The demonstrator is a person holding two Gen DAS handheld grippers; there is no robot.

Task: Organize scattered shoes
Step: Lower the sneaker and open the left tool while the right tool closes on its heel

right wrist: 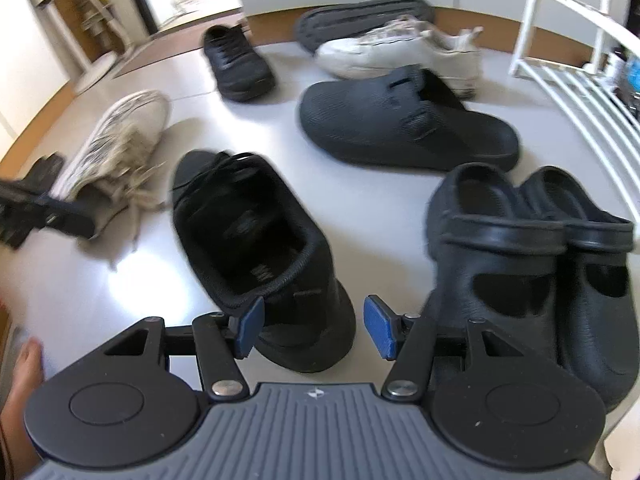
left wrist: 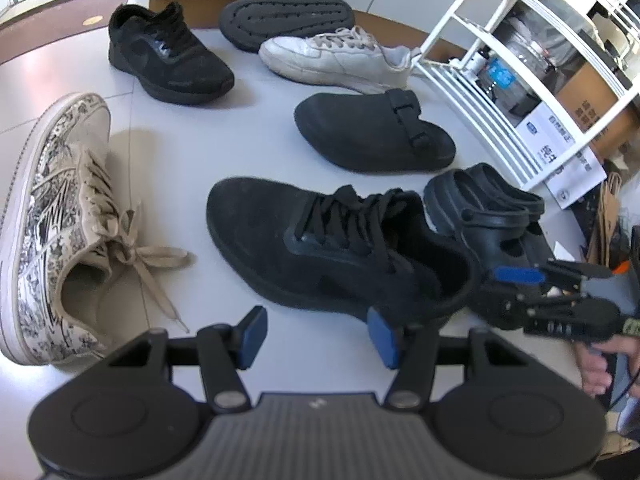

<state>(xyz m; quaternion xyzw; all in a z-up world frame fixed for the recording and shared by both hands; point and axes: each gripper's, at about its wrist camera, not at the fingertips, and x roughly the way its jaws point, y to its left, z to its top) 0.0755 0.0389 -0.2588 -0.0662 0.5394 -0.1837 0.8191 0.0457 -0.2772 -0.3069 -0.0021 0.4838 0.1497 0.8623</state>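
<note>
- White rack (left wrist: 472, 92) stands at two o'clock of the pale floor (left wrist: 248, 128).
- Black lace-up sneaker (right wrist: 256, 240) lies dead centre, paired black clogs (right wrist: 532, 248) just beside at three o'clock.
- Patterned sneaker (left wrist: 52, 216) at nine o'clock.
- Right gripper (right wrist: 316, 328): jaws spread around the sneaker's heel.
- Left gripper (left wrist: 316, 334): jaws spread, empty.

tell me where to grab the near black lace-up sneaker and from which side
Grip the padded heel collar of the black sneaker. It stands upright with its opening facing up and its heel toward the right gripper, so one pad can probably drop inside and one outside, coming from above at the heel end. The laced front offers no thin edge.
</note>
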